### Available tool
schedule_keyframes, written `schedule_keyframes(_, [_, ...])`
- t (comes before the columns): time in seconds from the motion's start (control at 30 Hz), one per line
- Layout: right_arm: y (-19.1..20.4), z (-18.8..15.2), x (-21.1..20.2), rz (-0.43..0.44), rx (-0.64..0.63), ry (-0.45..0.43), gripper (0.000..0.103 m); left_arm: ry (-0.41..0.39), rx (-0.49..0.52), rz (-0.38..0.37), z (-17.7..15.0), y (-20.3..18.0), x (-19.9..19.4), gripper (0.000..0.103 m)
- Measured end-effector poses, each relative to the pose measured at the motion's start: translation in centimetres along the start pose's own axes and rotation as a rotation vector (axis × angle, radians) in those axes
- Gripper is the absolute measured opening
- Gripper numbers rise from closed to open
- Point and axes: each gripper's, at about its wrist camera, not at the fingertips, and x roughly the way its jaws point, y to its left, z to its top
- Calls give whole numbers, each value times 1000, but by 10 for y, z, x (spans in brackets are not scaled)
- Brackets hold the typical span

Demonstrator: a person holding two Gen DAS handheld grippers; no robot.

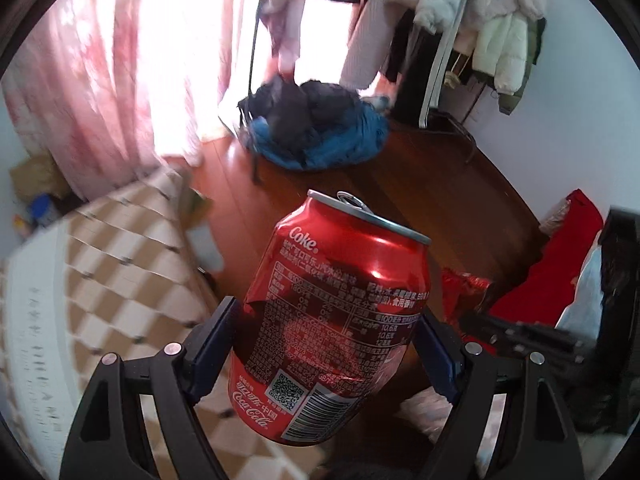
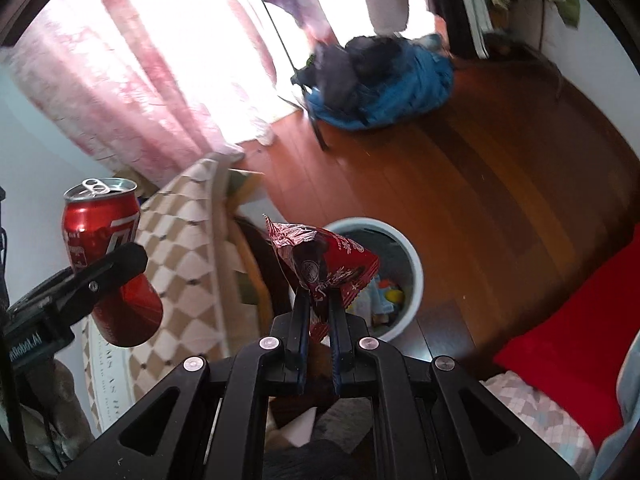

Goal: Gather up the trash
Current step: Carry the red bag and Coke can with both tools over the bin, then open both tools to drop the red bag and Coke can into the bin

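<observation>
The left hand-held gripper (image 1: 326, 344) is clamped across the lower half of a red aluminium cola can with printed white lettering (image 1: 336, 320), one blue-lined pad on each side of the cylinder. The can is tilted, its opened pull-tab top pointing away from the camera, held in the air above the floor. Its thin wall is already creased near the left pad, so it judges as empty, light and easily crushed; the smooth painted metal looks slippery, and a grip across the middle of the barrel, as here, seems the surest hold.

The right hand-held gripper (image 2: 320, 312) has its fingers drawn nearly together on the bottom edge of a crinkled red foil snack wrapper with white print (image 2: 324, 260). The wrapper stands up above the fingertips, puffed and pointed. It looks almost weightless, limp and slick, so a pinch on a flat seam probably holds best.

Just beyond the wrapper, on the floor, stands a round white plastic bin with a dark liner (image 2: 414, 264), with some colourful scraps inside. The wrapper hangs near its left rim, the can well to the left.

Beside them runs a quilted beige-and-white chequered bed cover (image 2: 188, 240). Farther off lies glossy reddish-brown wooden plank floor (image 2: 460, 184), then a soft blue and dark heap of clothing (image 2: 380, 80), and pink translucent curtains (image 2: 132, 80).
</observation>
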Motion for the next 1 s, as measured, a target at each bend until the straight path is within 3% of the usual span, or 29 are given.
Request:
schedule_keyframes(0.43, [-82, 16, 164, -4, 114, 219, 9, 325, -181, -84, 8, 12, 196, 82])
schedule_keyframes(0.73, [-104, 7, 246, -4, 142, 321, 10, 462, -224, -30, -10, 35, 258, 84])
schedule_keyframes(0.8, [-107, 5, 254, 11, 143, 332, 12, 470, -218, -21, -13, 35, 258, 96])
schedule_keyframes(0.83, [-107, 4, 256, 12, 141, 335, 19, 470, -221, -23, -12, 37, 257, 98])
schedule_keyframes(0.9, [-107, 2, 257, 0, 136, 336, 56, 459, -222, -16, -12, 38, 251, 99])
schedule_keyframes(0.93, [-105, 1, 257, -12, 134, 336, 87, 449, -218, -5, -12, 38, 246, 99])
schedule_keyframes(0.97, [-103, 2, 255, -26, 136, 327, 95, 441, -213, 6, -12, 39, 242, 99])
schedule_keyframes(1.0, [-102, 1, 251, -36, 129, 321, 95, 433, -211, 16, -13, 40, 236, 99])
